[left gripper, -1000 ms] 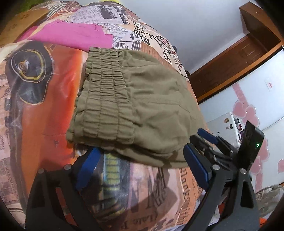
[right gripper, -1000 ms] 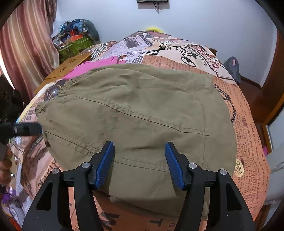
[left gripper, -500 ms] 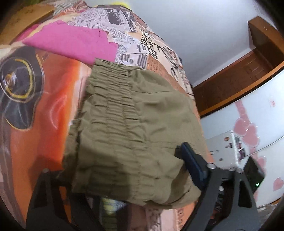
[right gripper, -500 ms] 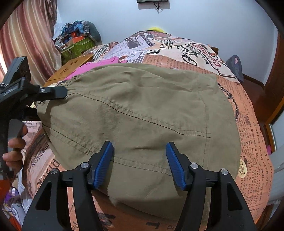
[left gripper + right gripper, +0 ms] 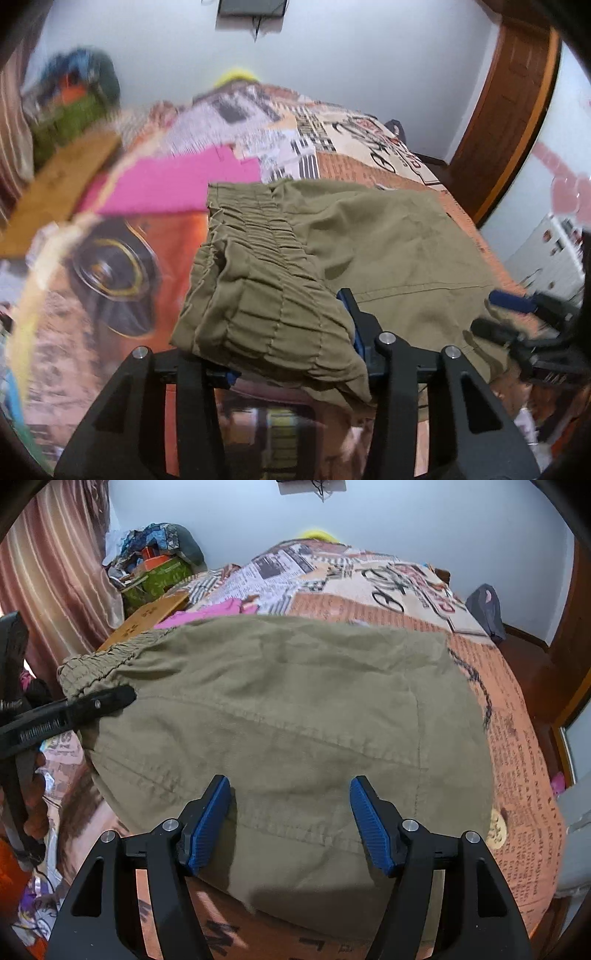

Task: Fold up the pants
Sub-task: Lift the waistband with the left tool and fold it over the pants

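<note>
Olive-green pants (image 5: 295, 709) lie folded on a bed with a newspaper-print cover (image 5: 517, 746). In the left wrist view the gathered elastic waistband (image 5: 266, 295) lies between the wide-apart fingers of my left gripper (image 5: 291, 354) and drapes over its left finger. The left gripper (image 5: 92, 701) also shows in the right wrist view at the waistband corner. My right gripper (image 5: 290, 823) is open and empty, with both blue pads over the near edge of the pants. It also shows in the left wrist view (image 5: 517, 310).
A pink cloth (image 5: 177, 184) lies on the bed beyond the waistband. A cardboard piece (image 5: 55, 192) and a pile of clutter (image 5: 155, 565) sit at the far left by a curtain (image 5: 48, 572). A wooden door frame (image 5: 509, 110) stands at the right.
My left gripper has pushed further onto the waistband and turned toward the far wall; the waistband now bunches over its left finger. The right gripper has barely moved.
</note>
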The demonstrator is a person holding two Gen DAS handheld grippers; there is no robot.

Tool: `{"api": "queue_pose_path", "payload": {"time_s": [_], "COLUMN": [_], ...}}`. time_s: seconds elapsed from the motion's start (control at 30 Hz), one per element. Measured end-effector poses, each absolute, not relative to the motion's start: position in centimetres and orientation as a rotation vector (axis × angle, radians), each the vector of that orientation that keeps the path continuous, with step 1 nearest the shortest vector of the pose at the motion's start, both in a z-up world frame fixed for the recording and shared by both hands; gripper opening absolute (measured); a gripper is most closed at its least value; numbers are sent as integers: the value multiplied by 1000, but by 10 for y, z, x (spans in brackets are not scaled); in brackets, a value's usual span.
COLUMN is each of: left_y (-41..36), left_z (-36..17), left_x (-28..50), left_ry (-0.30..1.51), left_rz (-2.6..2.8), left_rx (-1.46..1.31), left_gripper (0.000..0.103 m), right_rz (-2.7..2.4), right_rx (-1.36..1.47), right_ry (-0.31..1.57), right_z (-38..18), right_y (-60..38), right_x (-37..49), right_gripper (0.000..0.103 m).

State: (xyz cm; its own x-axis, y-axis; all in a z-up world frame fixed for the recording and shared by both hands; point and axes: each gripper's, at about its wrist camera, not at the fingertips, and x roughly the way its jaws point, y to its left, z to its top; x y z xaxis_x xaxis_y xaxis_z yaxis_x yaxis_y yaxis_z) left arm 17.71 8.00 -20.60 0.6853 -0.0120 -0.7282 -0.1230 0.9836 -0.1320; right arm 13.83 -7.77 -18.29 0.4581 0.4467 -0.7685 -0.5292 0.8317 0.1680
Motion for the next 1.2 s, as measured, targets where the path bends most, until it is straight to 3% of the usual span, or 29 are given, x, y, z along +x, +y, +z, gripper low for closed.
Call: {"api": "queue_pose_path", "payload": {"time_s": [0.27,0.67,1.0,1.2], "left_y": [85,92,63,43], "left_z": [-175,-141,-125,-113], "left_x": [146,119,123,125], "left_ry": [725,656,632,603], "left_rz": [128,136,139,98], "left_rx": [-77,-67,71,100], "left_gripper": [41,35,35,35], "right_rz": [648,849,746,657], "right_rx": [-84,-165,-43,-107], "right_ry": [847,1001,928,955], "right_z": [-162,-192,-168,-186], "right_y": [-37,22,-39,-66], "right_x": [153,147,137,128], "right_gripper": [64,64,63,63]}}
